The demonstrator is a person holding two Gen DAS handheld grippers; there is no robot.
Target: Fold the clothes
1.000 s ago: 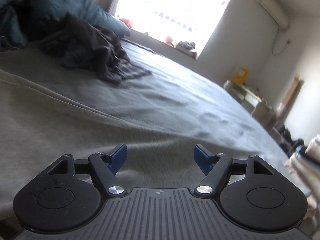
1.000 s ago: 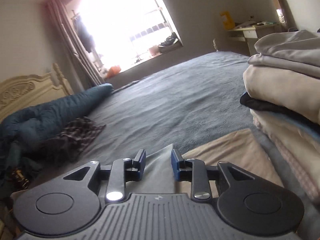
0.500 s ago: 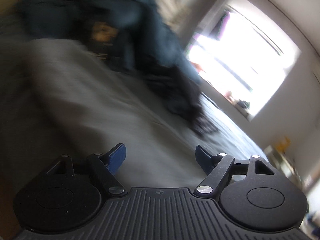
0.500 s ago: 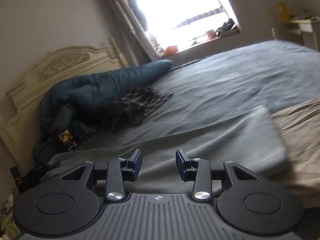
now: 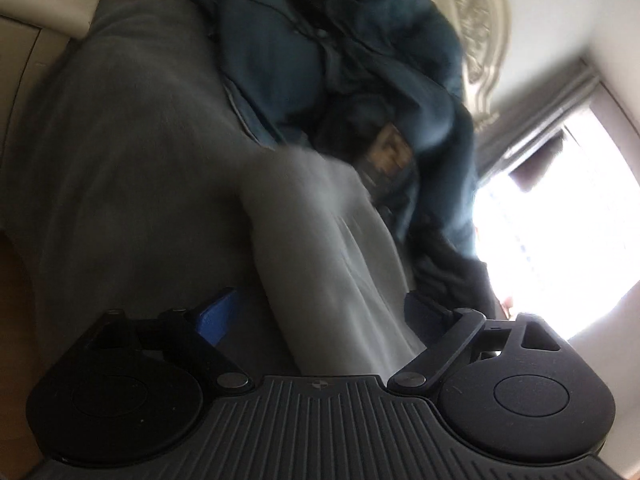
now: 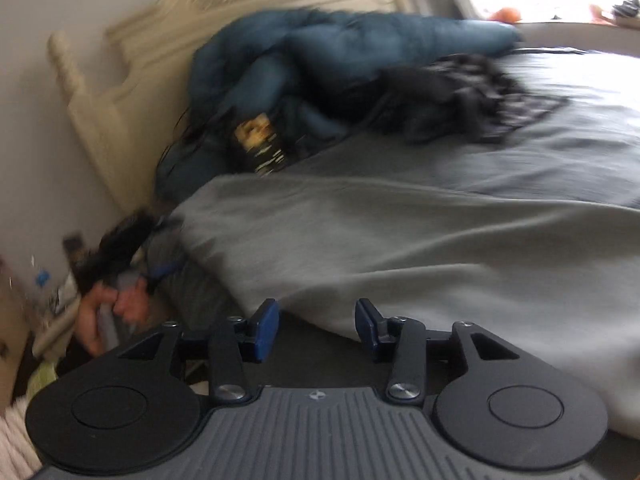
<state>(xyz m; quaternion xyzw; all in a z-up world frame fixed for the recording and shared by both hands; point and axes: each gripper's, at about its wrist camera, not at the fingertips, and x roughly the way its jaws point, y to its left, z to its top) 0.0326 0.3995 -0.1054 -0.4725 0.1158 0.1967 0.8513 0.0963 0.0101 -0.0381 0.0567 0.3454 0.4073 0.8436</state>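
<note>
Left wrist view: my left gripper [image 5: 316,316] has its jaws spread wide, and a strip of the grey garment [image 5: 320,248] runs up between them; whether either jaw touches the cloth I cannot tell, since the frame is blurred. The garment lies on the bed [image 5: 120,152], which is covered in darker grey. Beyond the garment's far end sits a heap of blue bedding [image 5: 320,52] against the cream carved headboard [image 5: 476,12]. A bright window [image 5: 560,220] fills the right edge.

Right wrist view: my right gripper [image 6: 316,326] also has its jaws apart, with nothing between them; the grey garment's [image 6: 400,240] near edge lies just beyond the fingertips. The garment spreads flat across the bed [image 6: 580,128]. Behind it lie the blue bedding [image 6: 340,48] and a dark patterned cloth [image 6: 472,96], the two touching. The headboard [image 6: 132,80] stands at the left. At lower left, beside the bed's corner, a hand [image 6: 104,308] is visible, blurred, below a dark shape I cannot identify.
</note>
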